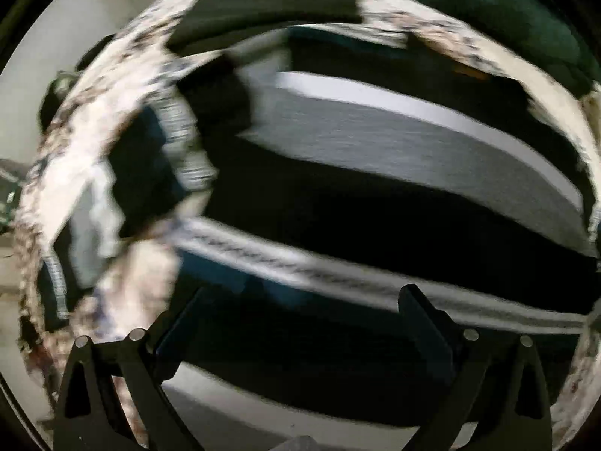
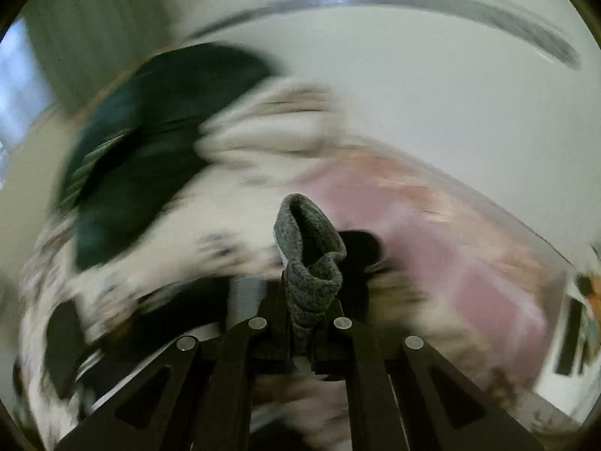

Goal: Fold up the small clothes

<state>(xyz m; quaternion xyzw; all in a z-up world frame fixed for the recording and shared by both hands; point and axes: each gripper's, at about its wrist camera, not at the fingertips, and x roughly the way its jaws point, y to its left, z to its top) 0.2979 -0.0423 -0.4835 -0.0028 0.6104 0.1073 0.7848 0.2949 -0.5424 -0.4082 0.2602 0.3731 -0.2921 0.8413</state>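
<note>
While my left claw (image 1: 300,308) is hanging spread wide and empty over one blurred black-and-grey striped garment (image 1: 375,150), I am pinching one grey knitted sock (image 2: 306,263) tight in my right claw (image 2: 300,323).

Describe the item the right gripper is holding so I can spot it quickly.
Start at the pink cloth in the right wrist view. In front of it, the right gripper pinches a grey knitted sock, its cuff looping upward. It alone is sharp; everything around it is blurred.
</note>
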